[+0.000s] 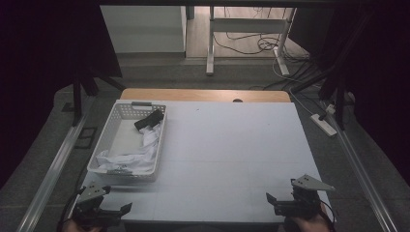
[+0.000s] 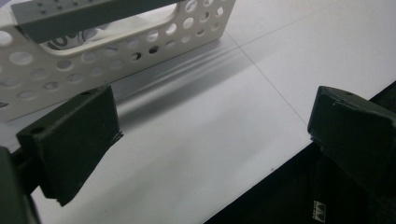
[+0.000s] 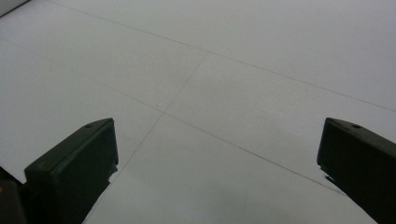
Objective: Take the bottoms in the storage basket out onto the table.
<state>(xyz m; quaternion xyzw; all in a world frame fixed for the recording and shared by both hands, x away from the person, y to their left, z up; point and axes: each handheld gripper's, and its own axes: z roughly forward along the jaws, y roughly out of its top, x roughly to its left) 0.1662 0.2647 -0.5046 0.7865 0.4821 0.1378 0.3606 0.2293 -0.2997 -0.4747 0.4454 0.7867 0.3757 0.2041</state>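
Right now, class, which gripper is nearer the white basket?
Left. The left gripper sits just below the white basket; the right gripper is across the table.

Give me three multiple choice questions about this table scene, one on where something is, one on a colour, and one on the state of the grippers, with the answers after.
1. Where is the basket on the table?
A. left side
B. right side
C. near edge, centre

2. What colour is the small item at the basket's far end?
A. white
B. black
C. red

3. How do the jaws of the left gripper and right gripper stand?
A. both shut
B. one shut
C. both open

Answers: 1 A, the high view shows it along the left side. 2 B, it is dark against the white cloth. 3 C, each gripper view shows a wide gap with nothing between the jaws.
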